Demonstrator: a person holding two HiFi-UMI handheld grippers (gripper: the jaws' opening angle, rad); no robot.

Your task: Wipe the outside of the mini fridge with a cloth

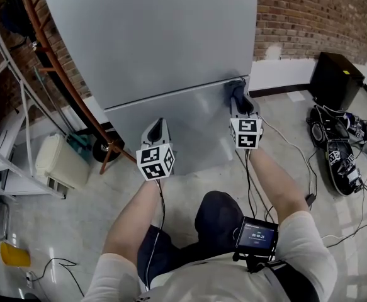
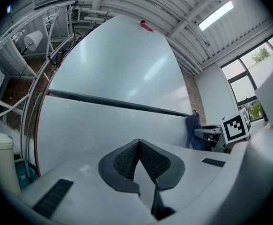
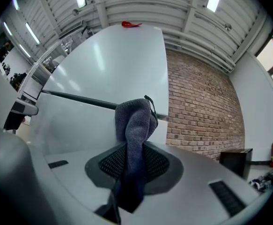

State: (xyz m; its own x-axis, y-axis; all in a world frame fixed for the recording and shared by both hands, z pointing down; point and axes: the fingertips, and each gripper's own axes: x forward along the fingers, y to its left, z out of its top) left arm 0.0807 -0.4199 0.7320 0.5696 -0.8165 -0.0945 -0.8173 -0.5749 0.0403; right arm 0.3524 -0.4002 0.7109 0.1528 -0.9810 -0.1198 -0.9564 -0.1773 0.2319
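The grey fridge point(image 1: 152, 36) stands in front of me, with a dark seam point(image 1: 170, 93) between its upper and lower doors. My right gripper point(image 1: 237, 93) is shut on a dark grey-blue cloth point(image 3: 135, 125), which it holds against the lower door's upper right corner, just under the seam. The cloth point(image 1: 235, 91) barely shows in the head view. My left gripper point(image 1: 158, 126) is shut with nothing between its jaws, pointing at the lower door point(image 2: 99, 125) a little way off. In the left gripper view the cloth point(image 2: 192, 132) hangs at the right.
A brick wall point(image 1: 309, 14) rises to the right of the fridge. A black box point(image 1: 335, 79) and tangled cables with devices point(image 1: 340, 150) lie on the floor at right. A rust-coloured curved pipe point(image 1: 57, 68), white shelving point(image 1: 7, 137) and a cream appliance point(image 1: 57, 162) stand at left.
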